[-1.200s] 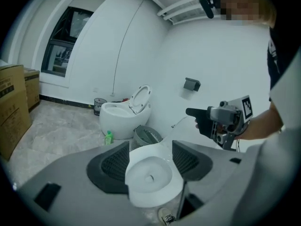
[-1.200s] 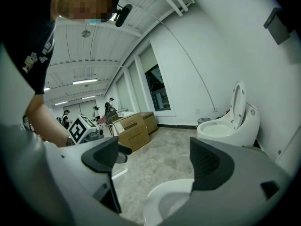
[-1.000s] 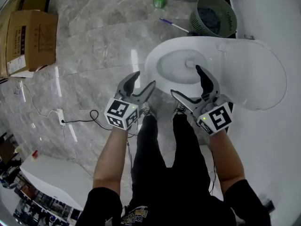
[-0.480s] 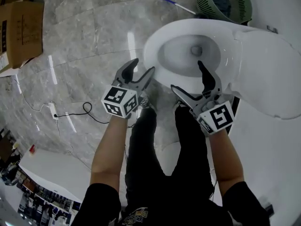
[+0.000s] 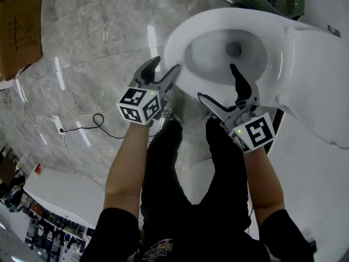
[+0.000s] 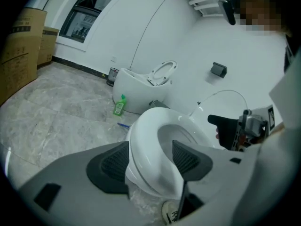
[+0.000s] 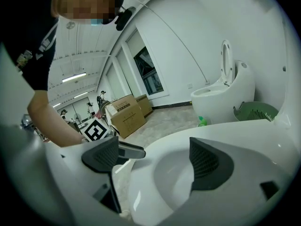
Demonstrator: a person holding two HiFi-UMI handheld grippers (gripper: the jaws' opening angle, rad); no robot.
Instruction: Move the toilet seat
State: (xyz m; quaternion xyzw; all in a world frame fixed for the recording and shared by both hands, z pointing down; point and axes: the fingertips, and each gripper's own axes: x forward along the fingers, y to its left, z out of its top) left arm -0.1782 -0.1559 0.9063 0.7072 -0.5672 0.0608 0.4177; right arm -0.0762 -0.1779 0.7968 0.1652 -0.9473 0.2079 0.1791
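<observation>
Toilet seat (image 5: 175, 48) down | left claw (image 5: 165, 66) wide open, empty | right claw (image 5: 217, 82) wide open, empty

glossy grey marble floor (image 5: 92, 31) under white curved walls (image 6: 141, 27); cardboard boxes (image 6: 21, 46) stand beside a dark window (image 6: 82, 22), ceiling strip lights (image 7: 75, 76) glow beyond.

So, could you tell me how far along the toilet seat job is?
Nothing looks done yet: the seat lies flat on the bowl, lid up. In hand: the left gripper and right gripper hover open at its front rim, gripping nothing. Left: grip the seat and move it.
</observation>
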